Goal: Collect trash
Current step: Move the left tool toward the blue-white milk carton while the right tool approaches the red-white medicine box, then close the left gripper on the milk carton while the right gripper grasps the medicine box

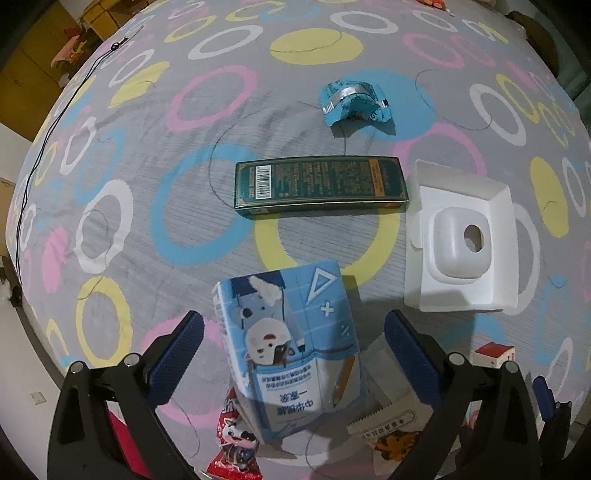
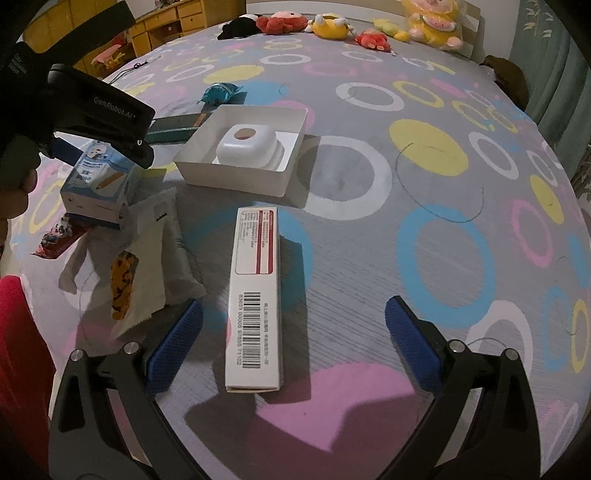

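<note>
My left gripper (image 1: 293,328) is open, its blue pads on either side of a blue cartoon milk carton (image 1: 291,343), not touching it; the carton also shows in the right wrist view (image 2: 98,184). My right gripper (image 2: 293,317) is open, straddling a long white and red box (image 2: 255,306) lying on the bed. Other trash: a dark green box (image 1: 319,182), a crumpled teal wrapper (image 1: 354,101), a white open box with a plastic insert (image 1: 461,236) (image 2: 243,151), a pale wrapper with an orange print (image 2: 125,280), and a red cartoon wrapper (image 1: 234,443).
The bed sheet (image 2: 424,184) is grey with coloured rings. Plush toys (image 2: 332,26) line the far end. A black cord (image 1: 40,147) runs along the left edge. Yellow drawers (image 2: 166,22) stand beyond the bed. Something red (image 2: 18,350) sits at the near left.
</note>
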The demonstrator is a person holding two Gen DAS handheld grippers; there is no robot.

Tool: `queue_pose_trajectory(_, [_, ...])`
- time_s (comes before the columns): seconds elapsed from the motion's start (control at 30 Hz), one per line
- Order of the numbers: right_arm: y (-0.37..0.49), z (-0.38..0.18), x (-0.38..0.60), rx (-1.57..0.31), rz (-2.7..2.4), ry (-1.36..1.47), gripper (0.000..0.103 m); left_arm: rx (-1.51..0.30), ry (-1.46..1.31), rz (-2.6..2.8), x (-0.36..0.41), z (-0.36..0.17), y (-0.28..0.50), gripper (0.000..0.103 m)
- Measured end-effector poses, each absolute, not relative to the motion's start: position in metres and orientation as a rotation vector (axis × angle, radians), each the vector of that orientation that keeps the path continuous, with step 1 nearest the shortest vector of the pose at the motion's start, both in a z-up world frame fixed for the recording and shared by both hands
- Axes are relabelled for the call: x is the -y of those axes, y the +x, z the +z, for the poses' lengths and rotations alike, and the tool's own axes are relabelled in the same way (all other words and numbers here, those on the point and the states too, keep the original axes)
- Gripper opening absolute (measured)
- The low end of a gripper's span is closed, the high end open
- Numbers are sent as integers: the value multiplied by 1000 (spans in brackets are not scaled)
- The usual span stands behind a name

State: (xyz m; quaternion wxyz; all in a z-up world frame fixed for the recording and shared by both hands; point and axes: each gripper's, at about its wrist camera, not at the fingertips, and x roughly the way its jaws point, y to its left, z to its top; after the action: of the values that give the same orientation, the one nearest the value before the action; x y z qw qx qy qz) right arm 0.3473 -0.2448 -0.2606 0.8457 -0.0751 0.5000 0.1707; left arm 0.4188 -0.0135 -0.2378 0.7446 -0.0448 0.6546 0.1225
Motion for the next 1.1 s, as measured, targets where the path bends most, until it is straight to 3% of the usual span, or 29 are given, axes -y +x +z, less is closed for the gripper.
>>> queue_pose_trajectory(0.37, [348, -268, 245, -1060, 353, -161, 95, -1467, -138, 266, 6, -251, 423, 84])
queue_pose_trajectory(0.43, [349, -269, 244, -1068, 357, -161, 79, -1476, -144, 264, 2, -254, 424, 82])
queue_pose_trajectory(0.57, [350, -274, 245, -1084, 356, -154, 75, -1502, -154, 256, -4, -261, 423, 78])
queue_pose_trajectory(0.8, [351, -270, 245, -1087, 356, -141, 29, -1489, -178, 226, -19, -261, 427, 76])
queue_pose_trajectory(0.87, [353, -269, 244, -1091, 352, -141, 25, -1484, -185, 219, -17, -257, 425, 76])
queue_pose_trajectory(1.1, [354, -264, 247, -1097, 317, -136, 24, -1447, -183, 174, -19, -239, 419, 75])
